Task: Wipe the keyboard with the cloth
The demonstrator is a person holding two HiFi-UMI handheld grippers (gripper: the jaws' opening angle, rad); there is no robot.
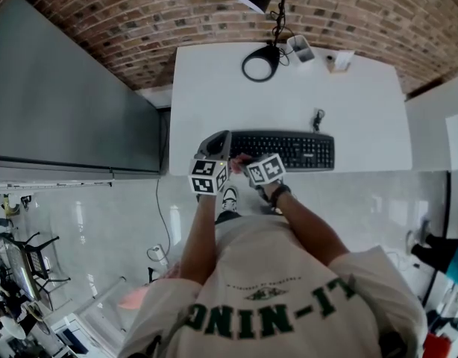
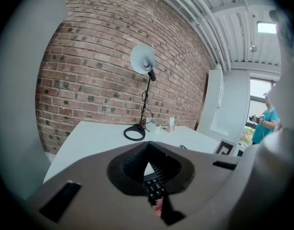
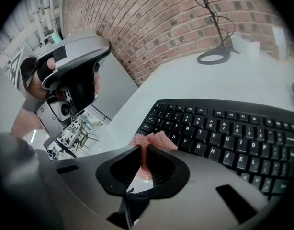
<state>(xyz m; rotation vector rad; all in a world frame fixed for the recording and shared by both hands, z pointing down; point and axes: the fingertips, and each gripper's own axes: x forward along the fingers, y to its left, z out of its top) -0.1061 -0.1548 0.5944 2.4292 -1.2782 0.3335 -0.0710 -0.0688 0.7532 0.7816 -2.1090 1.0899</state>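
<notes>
- Pink cloth (image 3: 155,140) is pinched in the right gripper (image 3: 142,150), whose jaws are pressed onto it. Its bunched end sits over the keys at the near left corner of the keyboard (image 3: 223,128); contact cannot be confirmed.
- Keyboard, black, lies along the near edge of the white table (image 1: 363,103).
- Left gripper (image 2: 148,148) has its jaws pressed together at the tips with nothing between them. It is held just beside the keyboard's left end.
- Desk lamp (image 1: 260,63) stands at the far edge, well apart from the keyboard.
</notes>
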